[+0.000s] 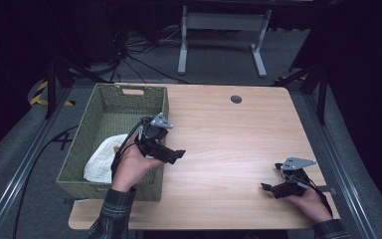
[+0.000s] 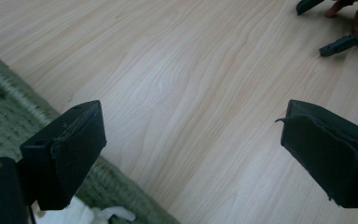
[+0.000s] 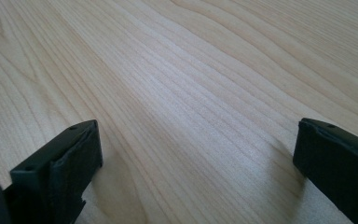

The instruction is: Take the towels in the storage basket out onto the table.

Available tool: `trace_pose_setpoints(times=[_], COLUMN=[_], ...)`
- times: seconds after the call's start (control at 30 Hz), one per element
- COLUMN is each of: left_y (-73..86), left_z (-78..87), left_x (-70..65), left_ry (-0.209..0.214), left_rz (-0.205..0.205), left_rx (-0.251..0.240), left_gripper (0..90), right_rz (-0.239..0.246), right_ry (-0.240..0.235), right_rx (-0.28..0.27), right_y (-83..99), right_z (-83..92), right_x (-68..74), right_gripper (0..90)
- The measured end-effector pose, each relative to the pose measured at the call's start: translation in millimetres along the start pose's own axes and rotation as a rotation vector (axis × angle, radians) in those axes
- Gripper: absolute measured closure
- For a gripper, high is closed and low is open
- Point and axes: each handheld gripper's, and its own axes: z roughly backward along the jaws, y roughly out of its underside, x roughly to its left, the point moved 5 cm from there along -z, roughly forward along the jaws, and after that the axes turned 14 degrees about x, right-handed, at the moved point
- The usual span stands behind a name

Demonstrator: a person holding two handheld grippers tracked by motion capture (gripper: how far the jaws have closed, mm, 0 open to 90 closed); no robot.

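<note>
Table: my work surface (image 1: 229, 134) is pale wood with long, fine grain, a rounded-corner slab with a small dark round hole (image 1: 236, 99) near the far edge.
Basket: a green woven basket (image 1: 84, 142) sits at the table's left, rectangular, with a cut-out handle in its far wall.
Cloth: a white, crumpled cloth (image 1: 102, 154) lies inside the basket; my left hand hides part of it.
Left tongs: my left gripper (image 2: 191, 149) hangs over the basket's right rim, jaws spread wide, nothing between the frayed black pads.
Right tongs: my right gripper (image 3: 196, 163) rests low on bare wood near the right edge, jaws wide apart, empty.
Hard to make out: the floor beyond the table is dark.
</note>
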Motion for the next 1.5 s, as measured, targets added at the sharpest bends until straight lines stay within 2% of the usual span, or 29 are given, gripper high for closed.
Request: trace_pose_setpoints(times=[0.17,0.2,0.47,0.63,0.67,0.8,0.83,0.87,1.03,1.2,1.27,1.3,1.4,1.5], left_y=[7.7,9.4,25.2,34.3,36.6,43.9,45.4,46.9,56.9,66.0,70.2,72.7,79.8,85.0], left_z=[6.2,8.0,15.4,19.5,21.0,23.8,22.8,23.2,18.6,13.4,11.7,9.9,3.4,-4.8], left_x=[9.4,11.0,28.9,36.6,39.8,47.3,48.2,51.1,61.0,71.4,77.2,79.2,87.3,92.0], left_ry=[-0.025,-0.027,-0.056,-0.074,-0.094,-0.112,-0.113,-0.127,-0.145,-0.146,-0.160,-0.159,-0.169,-0.163], left_rz=[0.029,0.030,0.077,0.097,0.093,0.107,0.123,0.111,0.147,0.176,0.176,0.193,0.211,0.225], left_rx=[-0.006,0.009,-0.004,0.007,0.011,0.028,0.018,0.026,0.055,0.075,0.090,0.099,0.131,0.161], left_gripper=[6.9,6.9,7.7,7.7,7.7,7.7,7.7,7.7,7.7,7.7,7.7,7.7,7.7,7.7], right_rz=[0.000,0.000,0.000,0.000,0.000,0.000,0.000,0.000,0.000,0.000,0.000,0.000,0.000,0.000], right_ry=[0.000,0.000,0.000,0.000,0.000,0.000,0.000,0.000,0.000,0.000,0.000,0.000,0.000,0.000], right_rx=[0.000,0.000,0.000,0.000,0.000,0.000,0.000,0.000,0.000,0.000,0.000,0.000,0.000,0.000], right_y=[0.0,0.0,0.0,0.0,0.0,0.0,0.0,0.0,0.0,0.0,0.0,0.0,0.0,0.0], right_z=[0.0,0.0,0.0,0.0,0.0,0.0,0.0,0.0,0.0,0.0,0.0,0.0,0.0,0.0], right_x=[0.0,0.0,0.0,0.0,0.0,0.0,0.0,0.0,0.0,0.0,0.0,0.0,0.0,0.0], right_gripper=[1.4,1.4,1.4,1.4,1.4,1.4,1.4,1.4,1.4,1.4,1.4,1.4,1.4,1.4])
